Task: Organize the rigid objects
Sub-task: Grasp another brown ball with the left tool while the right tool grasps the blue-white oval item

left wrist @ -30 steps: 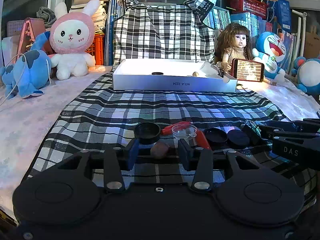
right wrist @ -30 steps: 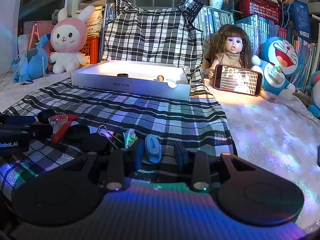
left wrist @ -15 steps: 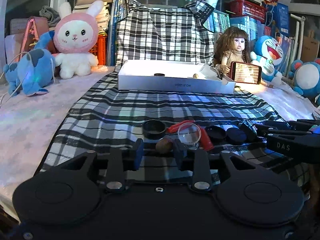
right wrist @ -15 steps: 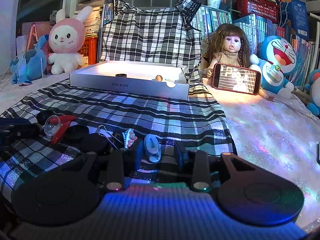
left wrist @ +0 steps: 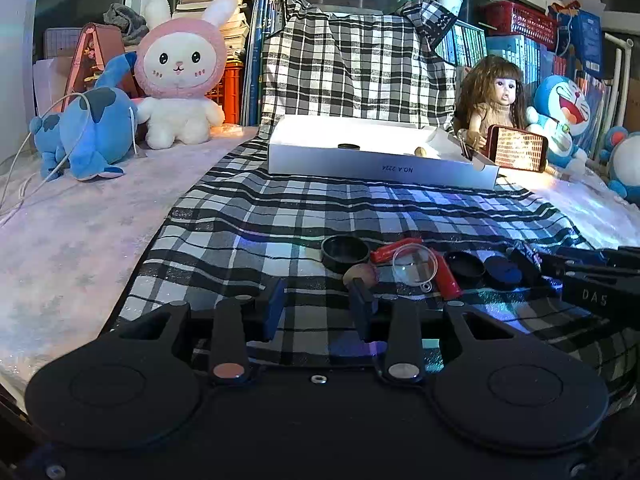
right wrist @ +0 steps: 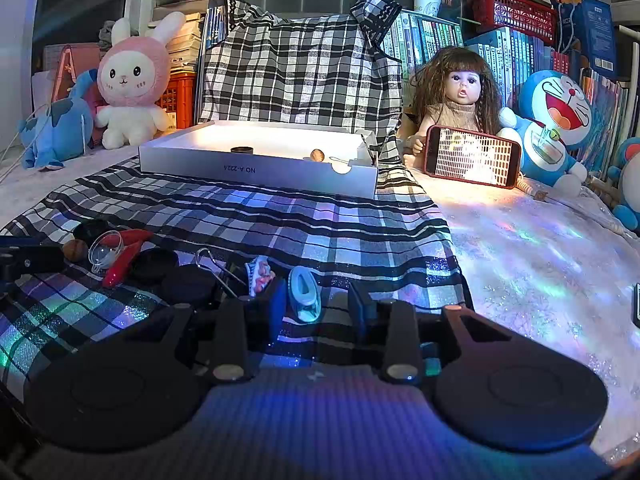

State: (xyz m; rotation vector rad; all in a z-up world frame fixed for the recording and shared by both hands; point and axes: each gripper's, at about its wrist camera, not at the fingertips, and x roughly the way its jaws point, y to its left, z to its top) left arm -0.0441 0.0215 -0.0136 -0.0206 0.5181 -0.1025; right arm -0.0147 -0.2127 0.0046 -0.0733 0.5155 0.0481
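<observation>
- Shelves of upright books [right wrist: 432, 40] and a red plastic basket [right wrist: 514, 10] fill the back wall, behind a dark window.
- A black-and-white checked cloth [left wrist: 320, 216] runs down the pale glittery bed cover [right wrist: 540, 256] and up over a backrest.
- A shallow white cardboard box [left wrist: 380, 160] sits at the cloth's far end, holding a black cap and a walnut.
- A pink-hooded plush rabbit [left wrist: 180, 76] and a long-haired doll [right wrist: 460, 96] flank it.
- Left gripper [left wrist: 320, 304]: jaws apart over bare cloth, having just narrowed; a brown walnut [left wrist: 359, 274] lies by the right fingertip, perhaps touching.
- Right gripper [right wrist: 320, 304]: jaws apart around a small pale-blue toy shoe [right wrist: 304, 292] on the cloth.
</observation>
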